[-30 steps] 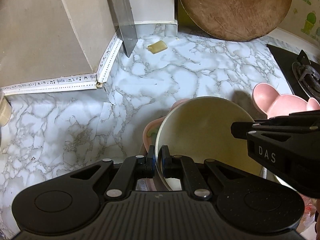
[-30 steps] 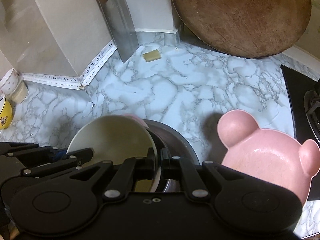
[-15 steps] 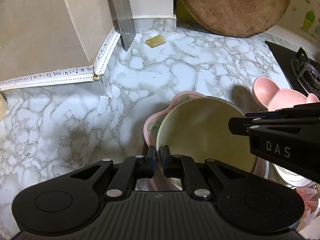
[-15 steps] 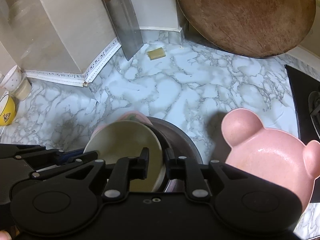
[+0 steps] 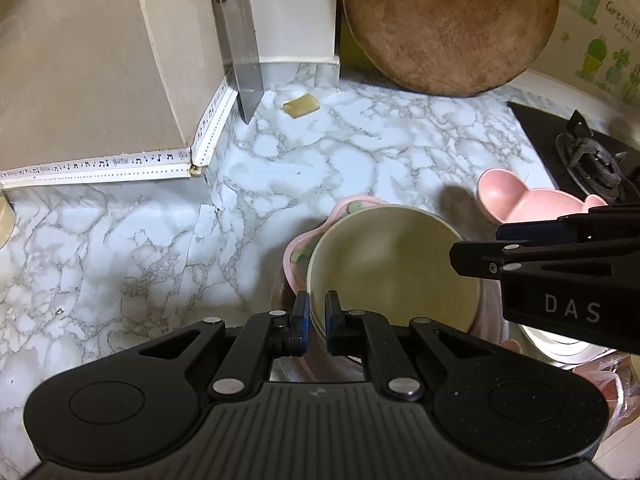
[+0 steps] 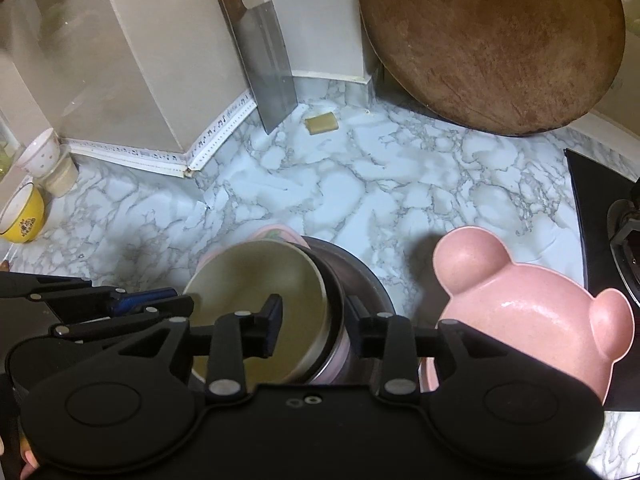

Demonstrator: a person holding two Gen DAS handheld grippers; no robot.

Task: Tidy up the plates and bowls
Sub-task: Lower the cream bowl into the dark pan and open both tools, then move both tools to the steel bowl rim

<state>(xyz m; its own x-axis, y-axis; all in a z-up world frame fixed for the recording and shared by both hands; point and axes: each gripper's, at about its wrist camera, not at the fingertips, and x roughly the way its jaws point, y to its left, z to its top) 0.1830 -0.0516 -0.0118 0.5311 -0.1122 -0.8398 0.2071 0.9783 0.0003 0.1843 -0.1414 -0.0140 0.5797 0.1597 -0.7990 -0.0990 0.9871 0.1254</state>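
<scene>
The left gripper (image 5: 316, 312) is pinching the cream bowl's (image 5: 394, 266) near rim, just beside the bear-shaped plate (image 6: 532, 312); the right gripper (image 6: 316, 320) is spreading, its jaws straddling the far rim without pressing.

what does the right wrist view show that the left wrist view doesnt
Only the right wrist view: a yellow bowl and a white cup at far left, and the right gripper open around the stacked rims.
Only the left wrist view: cactus wall stickers, and the left gripper shut on the cream bowl.
Both: cream bowl, pink bear plate, cleaver, round wooden board.
</scene>
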